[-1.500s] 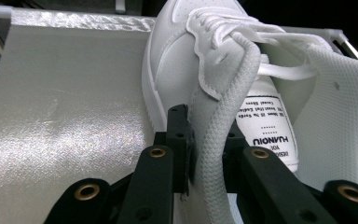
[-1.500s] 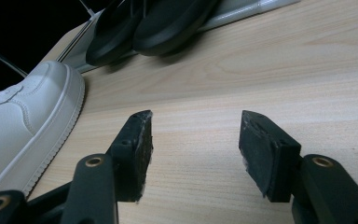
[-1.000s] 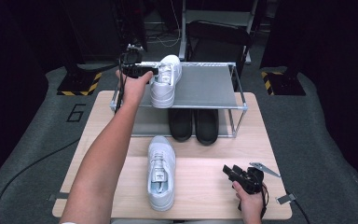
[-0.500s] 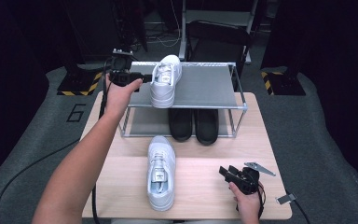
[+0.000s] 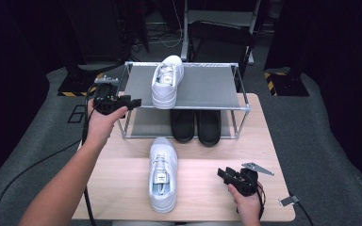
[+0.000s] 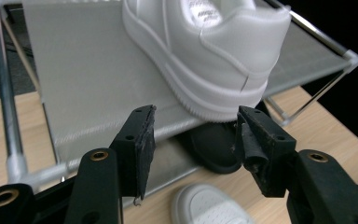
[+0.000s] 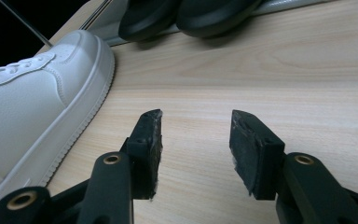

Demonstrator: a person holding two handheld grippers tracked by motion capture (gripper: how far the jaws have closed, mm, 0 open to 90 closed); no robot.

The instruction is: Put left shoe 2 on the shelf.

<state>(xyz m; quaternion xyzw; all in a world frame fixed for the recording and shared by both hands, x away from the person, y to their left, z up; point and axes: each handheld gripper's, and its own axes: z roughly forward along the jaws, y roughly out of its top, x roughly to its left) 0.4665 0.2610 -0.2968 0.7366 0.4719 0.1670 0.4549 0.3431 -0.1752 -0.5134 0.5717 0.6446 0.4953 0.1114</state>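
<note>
One white sneaker (image 5: 167, 81) sits on the top shelf of the wire rack (image 5: 226, 109), heel toward the person, so its mate can go beside it. The left claw (image 5: 133, 100) hovers just off the rack's left front corner, jaws apart and empty, clear of the heel. The second white sneaker (image 5: 163, 172) lies on the desk (image 5: 202, 150) in front of the rack. The right claw (image 5: 222, 173) rests low beside it, empty; its jaws have just been closing, with nothing between them. Black shoes (image 5: 196, 125) fill the lower shelf
</note>
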